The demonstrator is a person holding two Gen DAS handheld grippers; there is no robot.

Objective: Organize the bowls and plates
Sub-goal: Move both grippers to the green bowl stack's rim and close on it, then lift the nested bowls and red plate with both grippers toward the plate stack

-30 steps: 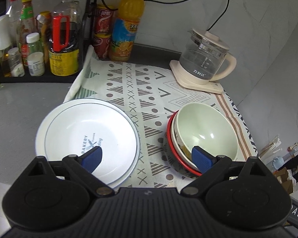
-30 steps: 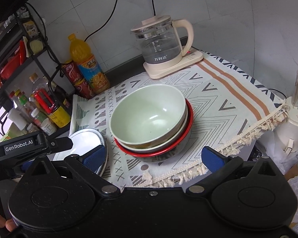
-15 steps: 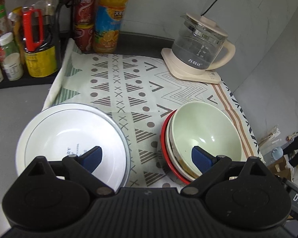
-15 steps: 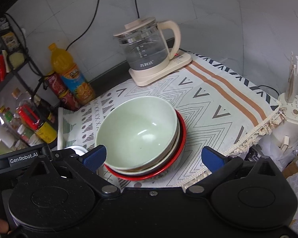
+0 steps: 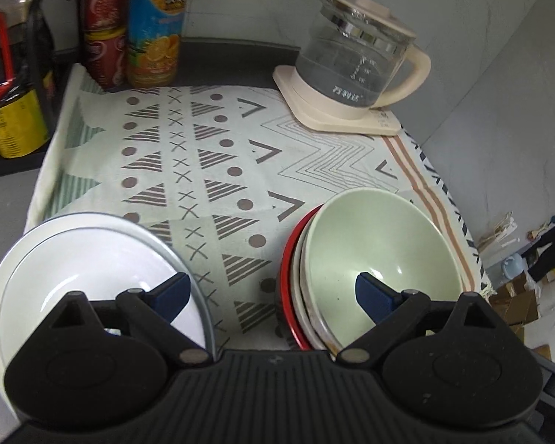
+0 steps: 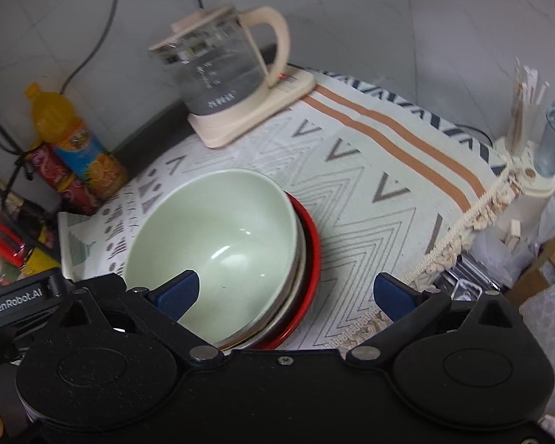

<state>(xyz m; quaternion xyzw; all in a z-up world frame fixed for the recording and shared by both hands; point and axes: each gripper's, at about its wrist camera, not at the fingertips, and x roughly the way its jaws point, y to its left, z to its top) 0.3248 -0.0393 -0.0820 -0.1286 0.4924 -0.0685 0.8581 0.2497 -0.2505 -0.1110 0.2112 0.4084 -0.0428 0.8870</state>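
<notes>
Hovering over pale green ceramic bowl [image 6: 218, 236] nested in red-rimmed stack, right gripper [image 6: 283, 294] and left gripper [image 5: 272, 292] spread wide, empty; glazed, slippery, breakable — rim grip likely safest.

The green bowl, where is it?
The green bowl sits on top of the bowl stack with the red rim, on the patterned cloth, in front of the glass kettle.

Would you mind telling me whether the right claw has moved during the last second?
Yes. The right claw has closed in on the green bowl and shifted right: the white plate has left its view, judged against the kettle.
</notes>
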